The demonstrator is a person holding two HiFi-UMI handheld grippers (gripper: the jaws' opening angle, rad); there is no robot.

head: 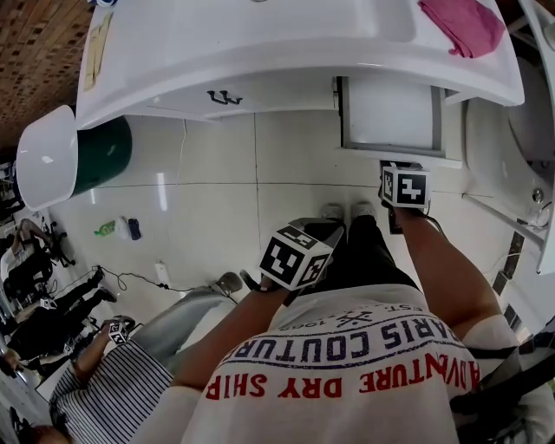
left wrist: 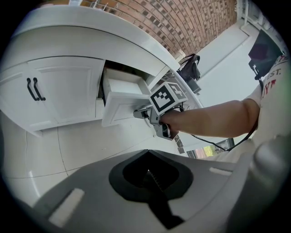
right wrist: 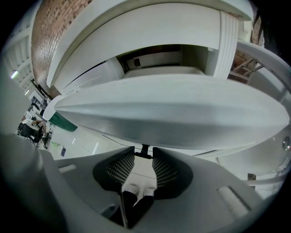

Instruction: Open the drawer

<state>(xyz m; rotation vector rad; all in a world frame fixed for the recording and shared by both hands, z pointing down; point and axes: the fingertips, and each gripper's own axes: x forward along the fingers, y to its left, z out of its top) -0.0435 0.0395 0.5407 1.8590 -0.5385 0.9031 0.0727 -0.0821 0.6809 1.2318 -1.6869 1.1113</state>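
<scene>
The glossy, curved white drawer is held by its small black handle, clamped between the right gripper's 2 ribbed pads; the left gripper's serrated jaws are closed together, empty.

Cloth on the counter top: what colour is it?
The cloth is pink; the head view shows it best.
</scene>
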